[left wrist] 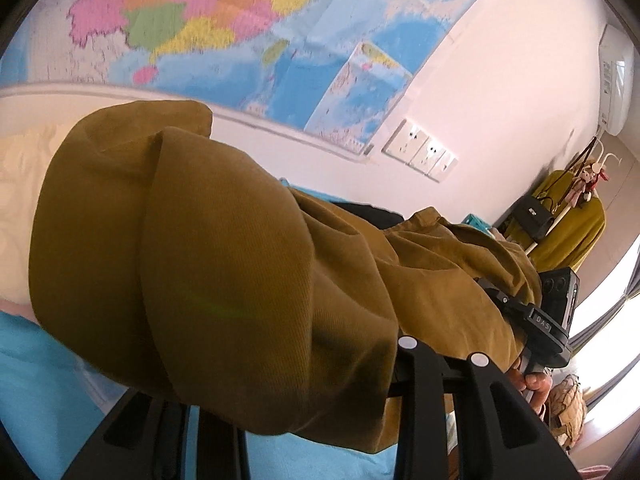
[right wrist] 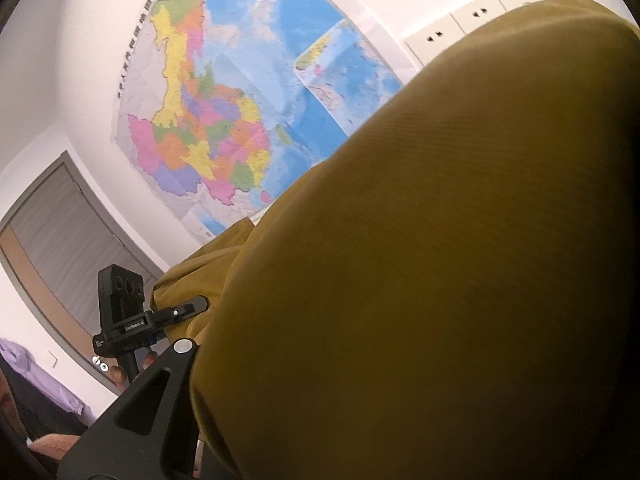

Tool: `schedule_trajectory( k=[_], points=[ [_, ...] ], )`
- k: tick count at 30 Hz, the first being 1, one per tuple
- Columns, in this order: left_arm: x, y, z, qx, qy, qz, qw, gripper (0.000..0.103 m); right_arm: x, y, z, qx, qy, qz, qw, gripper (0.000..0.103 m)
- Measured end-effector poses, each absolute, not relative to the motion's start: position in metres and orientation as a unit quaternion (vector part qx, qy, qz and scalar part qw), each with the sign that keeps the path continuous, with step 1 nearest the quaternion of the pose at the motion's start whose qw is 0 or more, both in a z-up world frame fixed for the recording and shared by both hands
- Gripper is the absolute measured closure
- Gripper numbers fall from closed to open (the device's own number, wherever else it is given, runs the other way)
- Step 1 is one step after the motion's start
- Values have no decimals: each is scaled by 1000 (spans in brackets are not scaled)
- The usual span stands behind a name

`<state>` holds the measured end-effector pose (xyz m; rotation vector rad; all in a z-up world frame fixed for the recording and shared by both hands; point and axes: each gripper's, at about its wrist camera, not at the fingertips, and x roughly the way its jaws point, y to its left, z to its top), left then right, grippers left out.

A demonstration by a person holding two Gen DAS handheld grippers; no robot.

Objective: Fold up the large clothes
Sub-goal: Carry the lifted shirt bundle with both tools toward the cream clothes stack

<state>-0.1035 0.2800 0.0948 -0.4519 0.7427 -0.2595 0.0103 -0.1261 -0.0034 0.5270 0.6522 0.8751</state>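
A large mustard-brown corduroy garment (left wrist: 224,248) hangs bunched in the air between both grippers and fills most of each view. In the left wrist view it drapes over my left gripper (left wrist: 300,380), which is shut on the cloth; one black finger (left wrist: 476,396) shows and the other is mostly covered. Further right, the right gripper (left wrist: 554,312) clamps the same garment, with a hand (left wrist: 536,390) on its handle. In the right wrist view the garment (right wrist: 440,260) hides the pads of my right gripper (right wrist: 320,380). The left gripper (right wrist: 182,310) bites the garment's edge at lower left.
A coloured wall map (left wrist: 248,32) and wall sockets (left wrist: 420,148) are behind. An air conditioner (left wrist: 616,80) and a rack with a yellow garment and a black bag (left wrist: 568,220) stand at the right. A blue sheet (left wrist: 36,392) lies below. A grey door (right wrist: 60,240) is at the left.
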Motion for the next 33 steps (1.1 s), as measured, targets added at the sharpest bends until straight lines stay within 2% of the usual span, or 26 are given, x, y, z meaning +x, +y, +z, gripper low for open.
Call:
schedule_trajectory(
  k=[12, 23, 33],
  points=[
    [-111, 305, 141, -190, 323, -87, 923, 71, 37, -85, 33, 228, 281, 446, 819, 83],
    [-114, 352, 182, -166, 286, -29, 943, 71, 69, -12, 78, 194, 247, 491, 813, 83],
    [-112, 412, 207, -148, 255, 41, 955, 71, 106, 68, 97, 194, 235, 530, 791, 83]
  ],
)
